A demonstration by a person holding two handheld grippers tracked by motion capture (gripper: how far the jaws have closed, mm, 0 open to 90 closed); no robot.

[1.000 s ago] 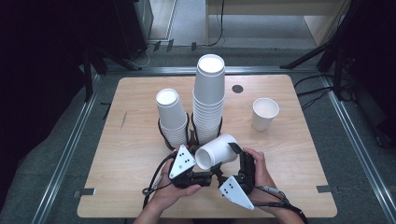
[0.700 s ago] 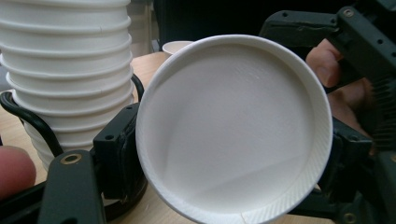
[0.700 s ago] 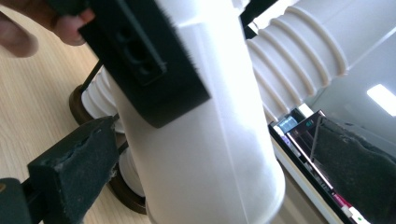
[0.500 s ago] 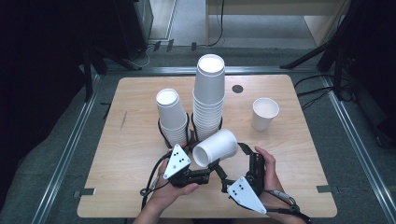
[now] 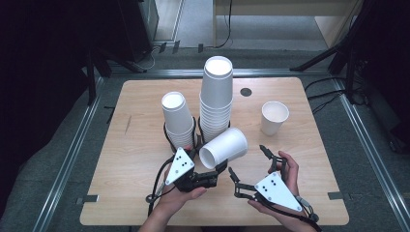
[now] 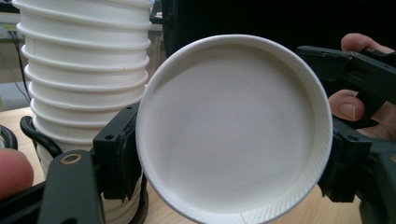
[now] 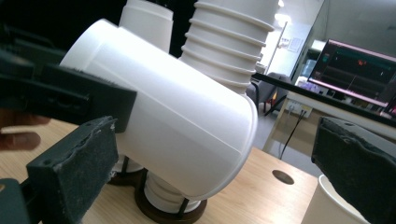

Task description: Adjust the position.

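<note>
One paper cup [image 5: 224, 148] is what we're handling here, lying on its side up off the table, and our left gripper [image 5: 212, 175] is clamping it low down near its closed end, with the open mouth pointing back at us just in front of the two stacks. We're reckoning it's super light and thin-walled, so it's going to dent if we're squeezing hard, and the smooth paper is probably a bit slippery; gripping near the stiffer base or the rolled rim looks like the safest bet. Moving right, our right gripper [image 5: 247, 164] is sitting just beside the cup with its jaws spread wide, having just been opening, nothing between them. Further right a lone cup [image 5: 274, 117] is standing upright. We're working on a pale wooden table [image 5: 135, 154], and the room around it is looking dark, with cables on the floor.
</note>
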